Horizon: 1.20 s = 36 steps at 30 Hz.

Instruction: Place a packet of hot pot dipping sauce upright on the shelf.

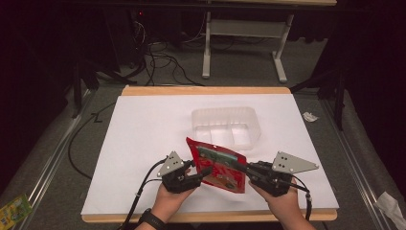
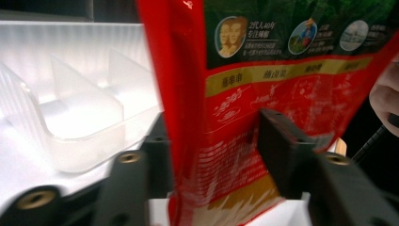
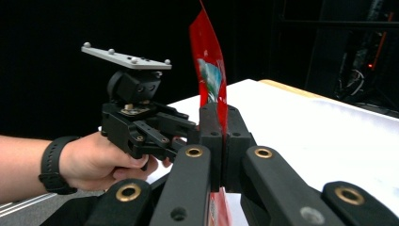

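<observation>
Upright above the bench (image 1: pixel 143 143), red pouch (image 1: pixel 221 165), right gripper (image 3: pixel 221 141) jaws clamped on its edge, left gripper (image 2: pixel 211 155) jaws apart around it, clear tray (image 1: pixel 225 125) behind.

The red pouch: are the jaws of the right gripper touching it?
Touching. In the right gripper view, the right gripper has both jaws pressed flat against the red pouch, with no gap.

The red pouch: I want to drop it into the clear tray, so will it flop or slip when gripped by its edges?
The red pouch is thin film that bows between the right gripper and left gripper, so it probably flops. Its glossy surface may slip. It looks light: the right gripper's pinch on one edge holds it upright.
</observation>
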Each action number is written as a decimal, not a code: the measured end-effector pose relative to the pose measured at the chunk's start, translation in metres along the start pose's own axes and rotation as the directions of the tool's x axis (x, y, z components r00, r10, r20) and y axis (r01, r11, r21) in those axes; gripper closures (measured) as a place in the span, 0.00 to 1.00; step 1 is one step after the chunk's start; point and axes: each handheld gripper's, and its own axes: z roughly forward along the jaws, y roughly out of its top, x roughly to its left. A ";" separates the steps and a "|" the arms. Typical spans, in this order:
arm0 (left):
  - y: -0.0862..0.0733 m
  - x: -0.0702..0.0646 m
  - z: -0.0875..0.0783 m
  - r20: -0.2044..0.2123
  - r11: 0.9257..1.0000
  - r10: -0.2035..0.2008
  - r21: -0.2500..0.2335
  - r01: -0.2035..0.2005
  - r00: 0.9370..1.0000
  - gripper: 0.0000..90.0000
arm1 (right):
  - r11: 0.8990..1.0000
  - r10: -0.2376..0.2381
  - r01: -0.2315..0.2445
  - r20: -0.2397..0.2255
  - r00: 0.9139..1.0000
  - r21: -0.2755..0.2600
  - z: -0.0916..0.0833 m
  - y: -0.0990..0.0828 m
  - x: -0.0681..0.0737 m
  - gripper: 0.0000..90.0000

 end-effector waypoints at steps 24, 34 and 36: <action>-0.007 -0.008 0.004 -0.006 0.995 0.088 0.040 -0.088 0.996 0.95 | 0.994 0.090 -0.093 0.058 0.994 0.054 -0.006 -0.029 -0.030 0.57; -0.007 -0.009 0.005 -0.007 0.995 0.087 0.041 -0.087 0.996 0.95 | 0.982 0.099 -0.105 0.046 0.994 0.158 0.004 -0.051 -0.031 0.55; -0.007 -0.008 0.004 -0.006 0.995 0.088 0.041 -0.087 0.996 0.95 | 0.975 0.103 -0.108 0.037 0.994 0.192 0.010 -0.058 -0.031 0.58</action>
